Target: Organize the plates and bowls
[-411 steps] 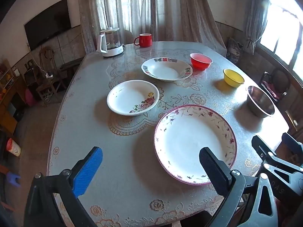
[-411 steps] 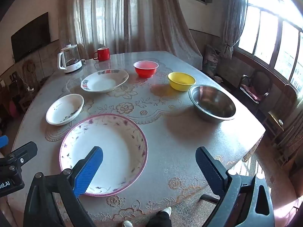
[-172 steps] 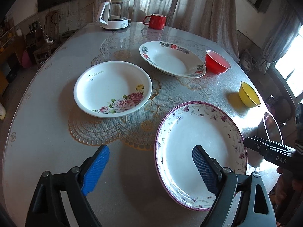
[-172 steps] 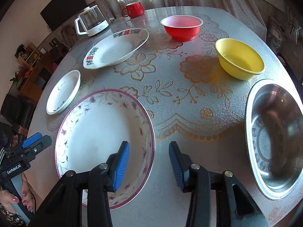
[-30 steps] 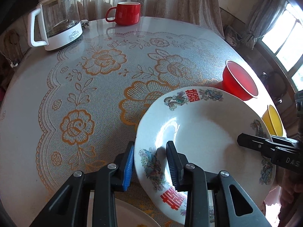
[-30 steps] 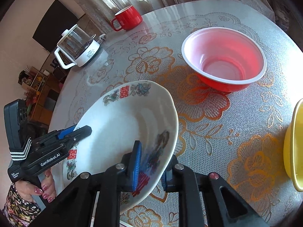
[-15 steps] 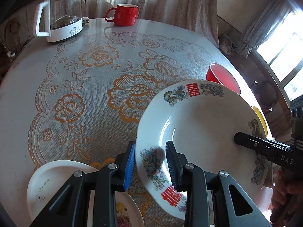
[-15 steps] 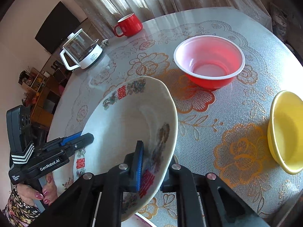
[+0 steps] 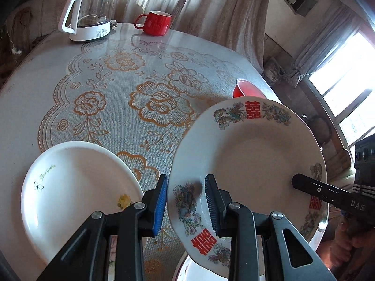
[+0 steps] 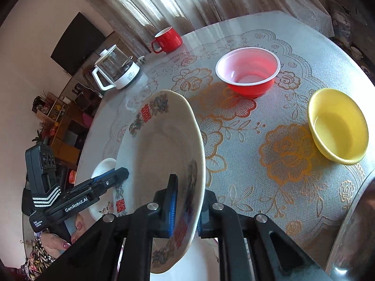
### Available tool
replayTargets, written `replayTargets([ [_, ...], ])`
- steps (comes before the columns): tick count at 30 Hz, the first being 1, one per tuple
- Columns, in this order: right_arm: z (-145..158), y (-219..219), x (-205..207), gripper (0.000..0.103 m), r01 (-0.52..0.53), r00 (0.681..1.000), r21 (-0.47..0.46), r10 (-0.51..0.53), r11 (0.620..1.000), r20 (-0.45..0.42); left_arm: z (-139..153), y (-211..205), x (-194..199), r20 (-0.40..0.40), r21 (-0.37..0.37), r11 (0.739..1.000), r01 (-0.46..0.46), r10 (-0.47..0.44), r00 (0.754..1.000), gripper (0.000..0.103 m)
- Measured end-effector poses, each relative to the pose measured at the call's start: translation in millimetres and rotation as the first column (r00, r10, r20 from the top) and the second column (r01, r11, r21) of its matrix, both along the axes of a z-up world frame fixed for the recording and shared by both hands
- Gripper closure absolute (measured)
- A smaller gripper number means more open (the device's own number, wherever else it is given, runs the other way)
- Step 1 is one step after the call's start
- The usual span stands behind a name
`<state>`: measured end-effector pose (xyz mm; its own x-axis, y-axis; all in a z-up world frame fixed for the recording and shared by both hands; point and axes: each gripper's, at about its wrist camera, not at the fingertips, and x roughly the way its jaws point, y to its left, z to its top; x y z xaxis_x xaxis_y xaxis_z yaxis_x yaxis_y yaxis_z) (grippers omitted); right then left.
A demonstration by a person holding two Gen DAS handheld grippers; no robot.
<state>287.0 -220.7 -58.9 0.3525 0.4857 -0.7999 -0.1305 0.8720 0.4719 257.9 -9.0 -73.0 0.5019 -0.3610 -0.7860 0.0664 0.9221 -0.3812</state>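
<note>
A white plate (image 9: 253, 159) with red characters and painted birds on its rim hangs tilted above the table, held from both sides. My left gripper (image 9: 186, 201) is shut on its near left rim. My right gripper (image 10: 187, 207) is shut on the opposite rim, and its tip (image 9: 302, 183) shows in the left wrist view. The same plate (image 10: 159, 145) appears edge-on in the right wrist view, with the left gripper (image 10: 117, 175) at its far side. A white rose plate (image 9: 77, 182) lies on the table at the left. Part of a larger plate (image 9: 189, 269) shows below the held one.
A red bowl (image 10: 248, 70) and a yellow bowl (image 10: 337, 126) stand on the lace-patterned table (image 9: 117, 89). A steel bowl's rim (image 10: 351, 222) sits at the near right. A glass kettle (image 9: 89, 11) and a red mug (image 9: 155, 22) stand at the far edge.
Both grippers have carried the held plate up and back toward the near side of the table. The rose plate has come fully into the left wrist view, the yellow bowl into the right.
</note>
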Motion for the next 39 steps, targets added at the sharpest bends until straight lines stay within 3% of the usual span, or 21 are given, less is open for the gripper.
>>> replayTargets([
  [7,2.7,-9.2,-40.1,0.091,0.001,0.999,0.055,0.001,0.998,-0.033,7.9,-3.3,-44.5,0.019,0.035,0.999,0.033,-0.034,0.999,0.071],
  [11,-1.7,-8.7,-60.6,0.091,-0.004,0.998,0.059,0.007,0.998,-0.057,-0.5,0.0,-63.6,-0.006,0.018,0.999,0.026,-0.026,1.0,0.071],
  [17,-14.9,-6.0,-86.2,0.091,-0.005,0.995,0.062,0.011,0.998,-0.096,-10.8,-3.3,-85.0,-0.023,0.062,0.997,0.047,-0.046,0.999,0.071],
  [27,-33.5,-2.6,-103.8,0.091,0.014,0.988,0.066,-0.003,0.998,-0.152,-25.1,-6.9,-94.1,-0.063,0.117,0.989,0.087,-0.08,0.995,0.071],
  [39,-57.4,-14.1,-112.8,0.09,0.096,0.97,0.092,-0.073,0.991,-0.234,-25.8,-21.2,-98.1,-0.036,0.172,0.976,0.135,-0.131,0.991,0.068],
])
